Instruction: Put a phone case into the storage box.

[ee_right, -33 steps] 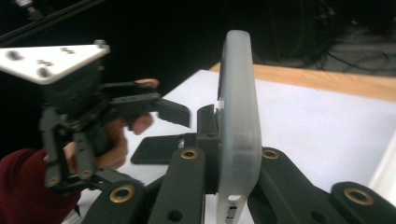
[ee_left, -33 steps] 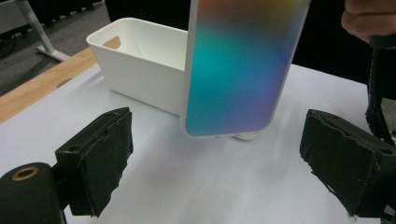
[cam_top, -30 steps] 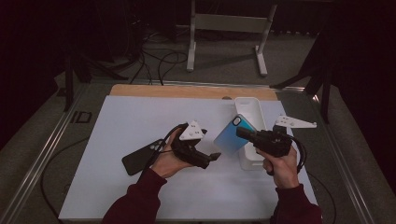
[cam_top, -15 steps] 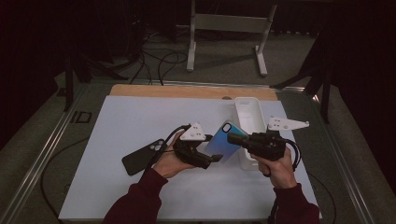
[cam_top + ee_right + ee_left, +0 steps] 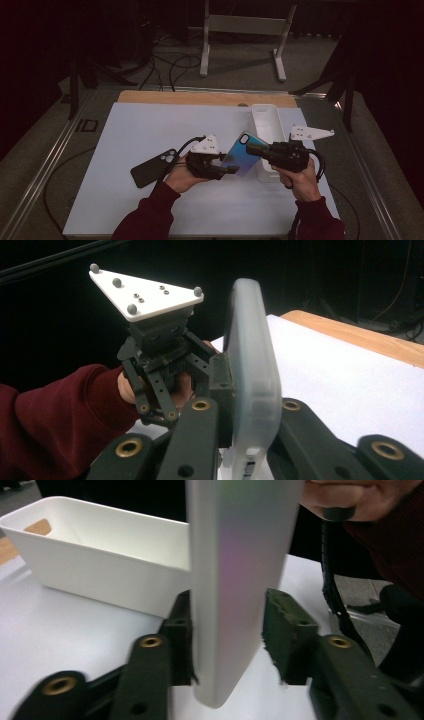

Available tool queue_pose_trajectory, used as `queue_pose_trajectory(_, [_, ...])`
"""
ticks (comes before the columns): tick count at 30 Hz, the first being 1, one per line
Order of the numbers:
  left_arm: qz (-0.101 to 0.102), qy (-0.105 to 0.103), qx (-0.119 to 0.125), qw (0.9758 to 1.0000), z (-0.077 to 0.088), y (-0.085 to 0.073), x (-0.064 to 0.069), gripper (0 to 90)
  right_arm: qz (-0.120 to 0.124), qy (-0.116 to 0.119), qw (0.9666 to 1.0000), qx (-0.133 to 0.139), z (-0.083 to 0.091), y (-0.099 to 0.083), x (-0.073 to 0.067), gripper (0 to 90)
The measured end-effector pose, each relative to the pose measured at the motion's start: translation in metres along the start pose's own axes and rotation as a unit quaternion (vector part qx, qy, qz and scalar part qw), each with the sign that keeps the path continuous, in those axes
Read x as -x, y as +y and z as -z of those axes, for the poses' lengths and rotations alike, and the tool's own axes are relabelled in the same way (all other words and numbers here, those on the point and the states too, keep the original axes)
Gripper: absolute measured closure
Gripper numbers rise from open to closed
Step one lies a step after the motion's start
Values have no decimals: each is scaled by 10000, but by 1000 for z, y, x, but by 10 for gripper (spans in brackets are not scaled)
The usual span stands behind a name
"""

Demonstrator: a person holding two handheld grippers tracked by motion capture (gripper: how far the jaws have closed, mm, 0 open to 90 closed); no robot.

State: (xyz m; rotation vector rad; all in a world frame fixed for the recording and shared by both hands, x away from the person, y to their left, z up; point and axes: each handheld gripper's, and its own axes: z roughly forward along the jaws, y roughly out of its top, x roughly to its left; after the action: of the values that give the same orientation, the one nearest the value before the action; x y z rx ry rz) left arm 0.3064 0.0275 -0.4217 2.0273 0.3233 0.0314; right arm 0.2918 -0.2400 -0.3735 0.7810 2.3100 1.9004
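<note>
- Since a second ago the iridescent phone (image 5: 242,154) has tipped down from a raised tilt and come over toward the left gripper (image 5: 227,170), whose jaws have just been closing around the phone's lower end.
- Left gripper view: the phone (image 5: 240,580) stands upright between the two black jaws; the left-hand pad lies against its edge, while the right-hand pad seems to stand a sliver off it, though blur makes that hard to call. I judge this grip not yet firm.
- Right gripper (image 5: 248,149): its jaws have just been opening a little, yet the right gripper view has the phone (image 5: 252,370) edge-on between them, one pad flat on its face, so it looks held there for now.
- Both grippers therefore have the phone at once, in the air just above the white mat (image 5: 150,130), at the near end of the white bin (image 5: 265,120).
- What this means, as a judgement: a hand-over from right to left is in progress; the left should finish clamping before the right lets go, or the phone may slip onto the mat.
- Left of the phone, past the person's left hand (image 5: 182,177), a black phone case (image 5: 152,167) lies flat on the mat, probably the next thing to be used.
- Beyond the phone, the bin stretches away toward the wooden strip (image 5: 200,97) at the mat's far edge.
</note>
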Motion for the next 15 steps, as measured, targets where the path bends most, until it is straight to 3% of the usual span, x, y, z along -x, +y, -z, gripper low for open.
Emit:
queue_pose_trajectory(5, [58,-58,-20,10000,-2,-4,-2,707,228,-453,9986,-171,-3,1,-3,669])
queue_pose_trajectory(7, [-13,-57,43,10000,-1,-3,-1,780,336,-693,9965,-330,-7,1,-5,482])
queue_pose_trajectory(8, [-17,-24,49,10000,-1,-2,0,795,351,-803,9956,-343,-9,0,-5,444])
queue_pose_trajectory(15, [-106,219,74,9997,1,-2,2,809,323,-1108,9925,-394,-13,-1,-6,294])
